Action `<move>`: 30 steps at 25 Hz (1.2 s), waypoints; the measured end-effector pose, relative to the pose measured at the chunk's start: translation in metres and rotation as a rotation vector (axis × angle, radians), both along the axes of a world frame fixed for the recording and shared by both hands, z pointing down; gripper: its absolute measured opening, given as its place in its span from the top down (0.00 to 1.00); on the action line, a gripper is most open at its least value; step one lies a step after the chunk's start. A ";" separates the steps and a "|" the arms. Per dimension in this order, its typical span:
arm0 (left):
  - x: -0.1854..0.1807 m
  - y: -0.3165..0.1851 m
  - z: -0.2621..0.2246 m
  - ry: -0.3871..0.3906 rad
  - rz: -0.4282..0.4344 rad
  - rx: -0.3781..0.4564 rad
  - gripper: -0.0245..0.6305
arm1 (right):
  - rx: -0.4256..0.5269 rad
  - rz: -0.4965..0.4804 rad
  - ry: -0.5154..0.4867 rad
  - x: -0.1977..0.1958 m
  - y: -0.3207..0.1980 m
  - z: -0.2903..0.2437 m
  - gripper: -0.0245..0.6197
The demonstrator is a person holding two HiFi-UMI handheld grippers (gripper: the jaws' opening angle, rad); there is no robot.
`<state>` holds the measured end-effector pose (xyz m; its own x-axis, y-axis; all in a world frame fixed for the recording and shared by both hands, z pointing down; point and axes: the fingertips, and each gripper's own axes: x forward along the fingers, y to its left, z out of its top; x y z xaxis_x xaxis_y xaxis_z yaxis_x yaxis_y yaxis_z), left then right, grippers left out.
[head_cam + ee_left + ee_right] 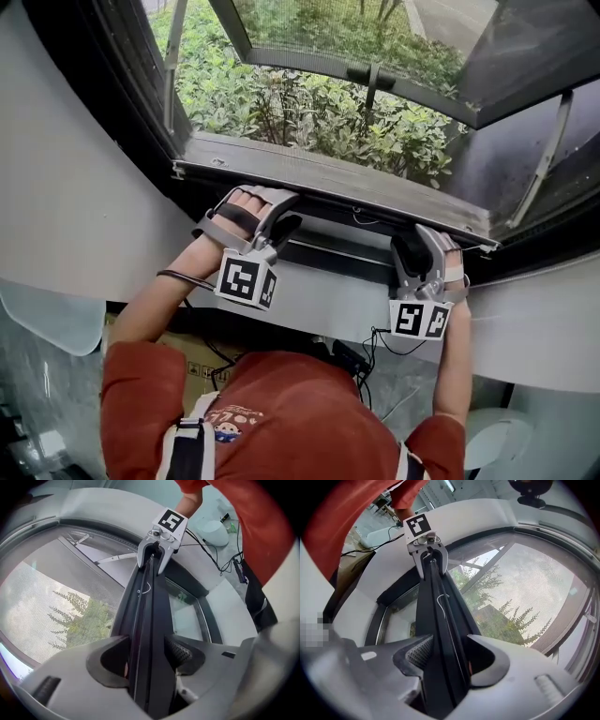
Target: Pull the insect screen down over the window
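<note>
The insect screen's mesh [309, 56] covers the window opening, and its grey bottom rail [337, 183] lies just above the sill. A black pull bar [337, 253] runs along under the rail. My left gripper [278, 225] is shut on the bar's left part and my right gripper [411, 248] on its right part. In the left gripper view the bar [147, 602] passes between the jaws of the left gripper [150, 654] and runs up to the right gripper [159, 536]. The right gripper view shows the bar [438, 606] clamped in the right gripper [440, 657], with the mesh [525, 597] beside it.
Outside, an open window sash [375, 75] hangs over green shrubs [309, 122], and a metal stay arm [548, 155] stands at the right. White wall [66, 187] frames the opening. Black cables [380, 347] hang below the sill [328, 300].
</note>
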<state>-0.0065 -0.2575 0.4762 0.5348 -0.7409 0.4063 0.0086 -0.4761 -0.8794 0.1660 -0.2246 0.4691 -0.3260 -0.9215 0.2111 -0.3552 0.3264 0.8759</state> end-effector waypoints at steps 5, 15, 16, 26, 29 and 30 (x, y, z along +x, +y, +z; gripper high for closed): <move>0.000 0.003 -0.001 0.001 -0.001 -0.005 0.61 | -0.003 0.001 -0.002 -0.001 0.004 -0.001 0.61; 0.001 0.004 -0.001 -0.013 0.005 -0.029 0.61 | 0.038 0.025 -0.026 0.001 0.005 0.001 0.60; 0.001 0.004 -0.001 -0.014 0.007 -0.032 0.61 | 0.040 0.024 -0.027 0.000 0.005 0.001 0.60; -0.002 0.000 0.003 -0.010 0.017 -0.113 0.62 | -0.046 0.008 -0.016 -0.003 0.001 0.007 0.59; 0.000 0.000 0.006 0.005 0.014 -0.088 0.62 | -0.027 0.015 -0.030 -0.002 0.001 0.009 0.59; 0.001 -0.001 0.006 0.005 0.012 -0.083 0.62 | -0.024 0.013 -0.028 -0.001 0.000 0.008 0.59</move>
<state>-0.0056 -0.2584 0.4818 0.5460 -0.6979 0.4634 0.0102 -0.5475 -0.8367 0.1650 -0.2242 0.4775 -0.3204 -0.9203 0.2244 -0.3838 0.3427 0.8574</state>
